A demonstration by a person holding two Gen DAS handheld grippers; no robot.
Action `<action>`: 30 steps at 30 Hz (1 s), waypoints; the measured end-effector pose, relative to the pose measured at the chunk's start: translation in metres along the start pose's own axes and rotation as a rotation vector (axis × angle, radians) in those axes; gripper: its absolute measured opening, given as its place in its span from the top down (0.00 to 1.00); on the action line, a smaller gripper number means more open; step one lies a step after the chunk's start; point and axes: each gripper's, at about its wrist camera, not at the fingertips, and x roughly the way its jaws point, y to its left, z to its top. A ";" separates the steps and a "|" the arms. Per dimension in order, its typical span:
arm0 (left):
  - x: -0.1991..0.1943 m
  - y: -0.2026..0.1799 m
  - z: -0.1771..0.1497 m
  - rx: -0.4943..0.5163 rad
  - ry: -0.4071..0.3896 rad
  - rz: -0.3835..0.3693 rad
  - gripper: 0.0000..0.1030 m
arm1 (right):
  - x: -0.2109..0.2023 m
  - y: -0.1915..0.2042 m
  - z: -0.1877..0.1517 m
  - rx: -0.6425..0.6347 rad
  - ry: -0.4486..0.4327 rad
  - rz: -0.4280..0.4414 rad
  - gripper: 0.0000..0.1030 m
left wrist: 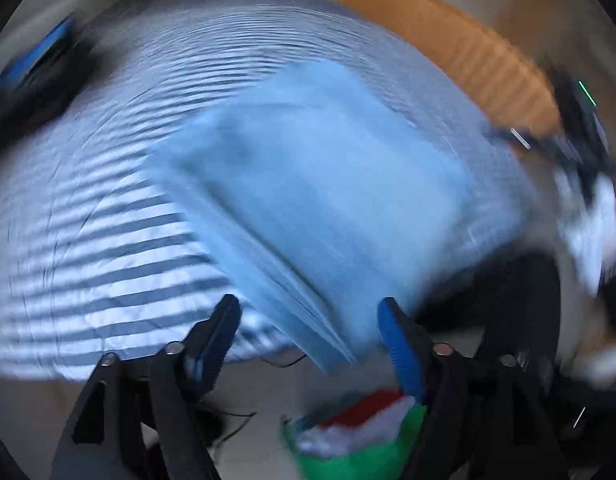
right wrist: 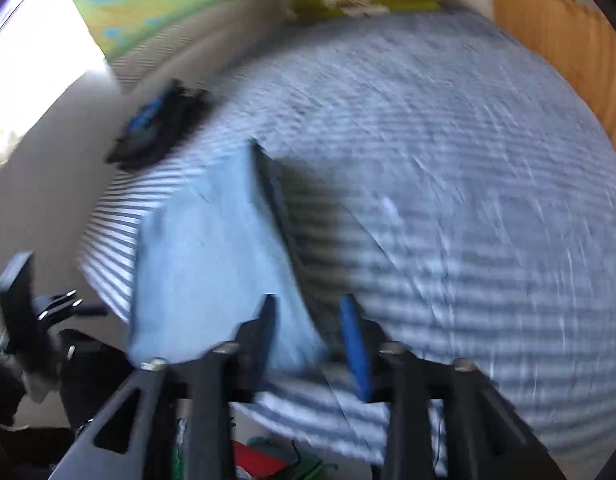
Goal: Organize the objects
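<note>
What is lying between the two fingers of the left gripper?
In the left wrist view, the near corner of the light blue folded cloth sits between the open left gripper fingers.

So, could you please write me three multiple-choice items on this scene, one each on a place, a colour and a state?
1. Where does the folded cloth lie?
A. On the striped bedsheet
B. In a drawer
C. On a chair

2. What colour is the folded cloth?
A. Red
B. Light blue
C. Yellow

3. How do the fingers of the left tool stand?
A. Pressed together on a cup
B. Apart, with the cloth's near edge between them
C. Folded out of view

Answers:
1. A: in both wrist views the cloth rests on the blue and white stripes.
2. B: it shows pale blue in both views, despite the blur.
3. B: the left wrist view shows a wide gap between the blue pads, and whether they touch the cloth cannot be told.
</note>
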 end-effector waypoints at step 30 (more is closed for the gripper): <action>0.068 0.047 0.061 -0.349 -0.028 -0.129 0.34 | 0.173 0.003 0.057 -0.053 0.326 0.366 0.62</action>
